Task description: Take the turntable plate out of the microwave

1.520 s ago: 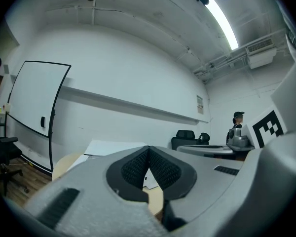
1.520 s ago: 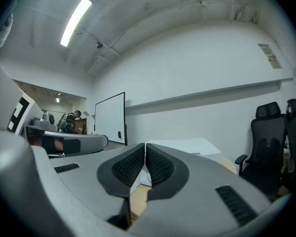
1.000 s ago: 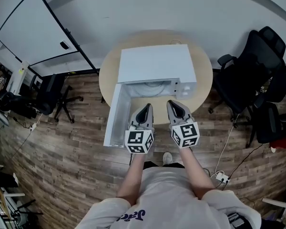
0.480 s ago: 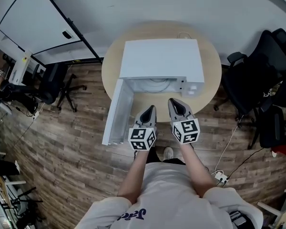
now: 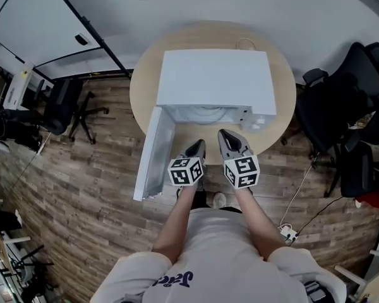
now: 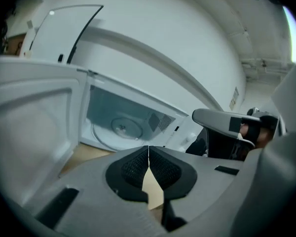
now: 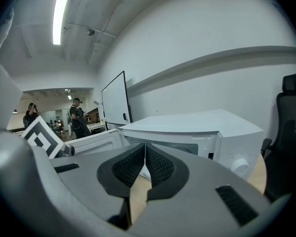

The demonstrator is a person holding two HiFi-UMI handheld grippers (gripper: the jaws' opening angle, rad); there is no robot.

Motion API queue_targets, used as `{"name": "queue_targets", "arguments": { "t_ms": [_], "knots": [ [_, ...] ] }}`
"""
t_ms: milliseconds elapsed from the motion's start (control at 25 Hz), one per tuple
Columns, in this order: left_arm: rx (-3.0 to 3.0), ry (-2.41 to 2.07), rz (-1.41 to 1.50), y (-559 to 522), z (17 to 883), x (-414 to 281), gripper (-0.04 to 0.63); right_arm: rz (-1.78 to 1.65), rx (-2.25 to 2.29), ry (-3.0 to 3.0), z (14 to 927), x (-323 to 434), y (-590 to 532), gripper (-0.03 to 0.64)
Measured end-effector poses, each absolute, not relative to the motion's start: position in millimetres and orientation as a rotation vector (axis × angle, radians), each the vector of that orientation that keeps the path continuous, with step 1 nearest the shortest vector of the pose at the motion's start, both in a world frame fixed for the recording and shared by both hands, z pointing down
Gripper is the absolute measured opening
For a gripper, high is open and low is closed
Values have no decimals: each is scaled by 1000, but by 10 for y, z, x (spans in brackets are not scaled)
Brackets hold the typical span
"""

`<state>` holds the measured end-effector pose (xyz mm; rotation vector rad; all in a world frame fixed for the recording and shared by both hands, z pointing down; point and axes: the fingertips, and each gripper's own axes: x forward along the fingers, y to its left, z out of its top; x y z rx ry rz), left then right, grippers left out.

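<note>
Our left tool (image 5: 198, 144) and right tool (image 5: 225, 134), both closed and empty, hang before the open microwave (image 5: 215, 74). The turntable plate (image 6: 119, 128) sits inside it. Entering closed, we'd likely knock the plate askew.

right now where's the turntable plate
The turntable plate is inside the microwave, on its cavity floor; in the left gripper view, left of centre, right of the open door.
</note>
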<state>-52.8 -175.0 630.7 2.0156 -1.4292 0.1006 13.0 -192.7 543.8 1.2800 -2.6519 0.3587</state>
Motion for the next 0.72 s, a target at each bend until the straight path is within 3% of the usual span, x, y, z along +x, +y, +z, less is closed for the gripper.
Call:
{"name": "queue_targets", "arguments": {
  "t_ms": [480,600,720],
  "knots": [
    [1724,-1247,-83,-2116,6982,-646,19,445,1309,-2570,5674,97,-2375,18],
    [1654,-1194,-216,-2220,7072,-622,123,448,1317,-2546,5731,112,-2435,18],
    [1607,-1168,-305,-2307,7143,-648,177,459,1313,-2536,5783,68,-2471,18]
  ]
}}
